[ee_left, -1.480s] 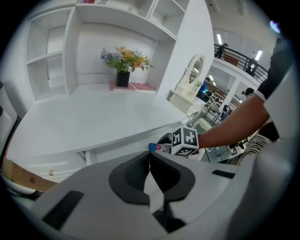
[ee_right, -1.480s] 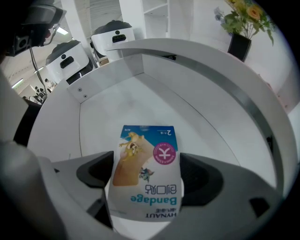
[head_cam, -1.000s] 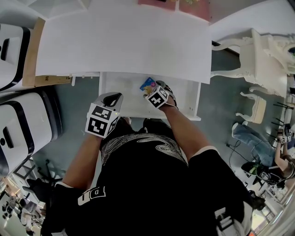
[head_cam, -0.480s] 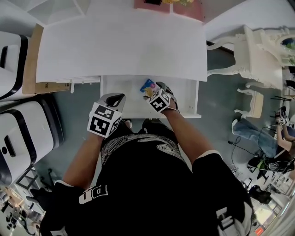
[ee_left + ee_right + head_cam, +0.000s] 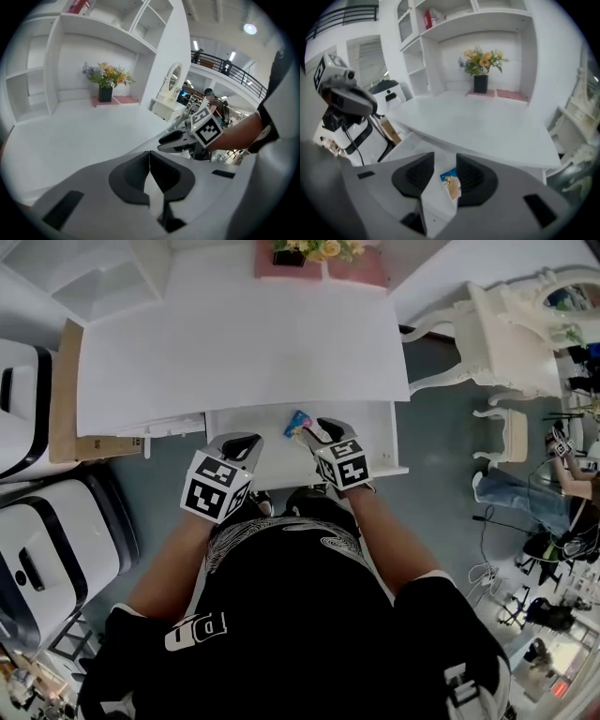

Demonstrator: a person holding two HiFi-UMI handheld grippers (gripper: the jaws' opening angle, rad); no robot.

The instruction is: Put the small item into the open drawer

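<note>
The small item, a blue packet with a picture on it, lies in the open white drawer under the desk. My right gripper hangs just above and in front of it. In the right gripper view the packet shows through the gap, down on the drawer floor, apart from the pads. The right gripper is open; its jaws have just been closing, with nothing gripped between them. My left gripper hovers over the drawer's left front corner. Seen from its own camera, the left gripper is shut and empty.
The white desk top lies beyond the drawer, with a flower pot at its back. White machines and a cardboard sheet stand at the left. An ornate white dressing table stands at the right.
My right gripper has lifted away from the packet and drawn back toward the drawer's front; the packet stays lying in the drawer. The left gripper has risen slightly.
</note>
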